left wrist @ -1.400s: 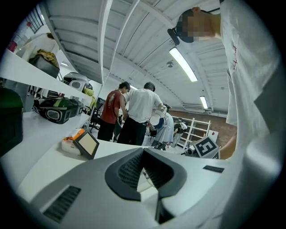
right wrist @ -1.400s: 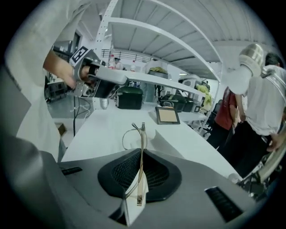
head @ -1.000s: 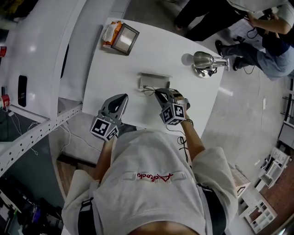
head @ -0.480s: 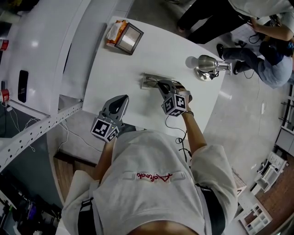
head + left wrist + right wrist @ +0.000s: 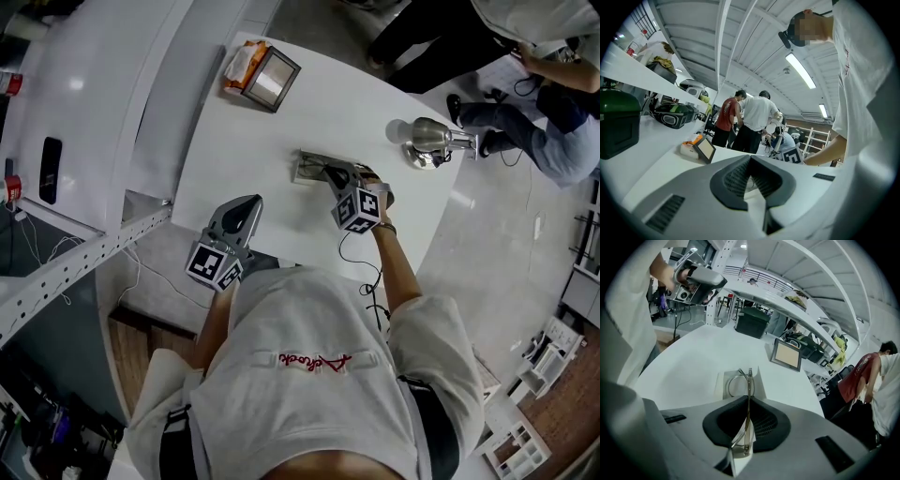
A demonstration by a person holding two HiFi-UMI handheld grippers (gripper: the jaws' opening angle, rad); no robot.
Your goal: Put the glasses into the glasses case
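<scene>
Left gripper (image 5: 246, 202) sits at the bench (image 5: 246, 131) near edge, at 7 o'clock from the glasses case (image 5: 307, 167), jaws closed together on nothing. Right gripper (image 5: 748, 401) has its jaws pinched on the glasses (image 5: 749, 379). The frame sticks out at 12 o'clock from the jaws, lens over the case.

Right hand-held gripper (image 5: 329, 174) outstretched, jaws clamped; left hand-held gripper (image 5: 247, 204) apparently closed.
</scene>
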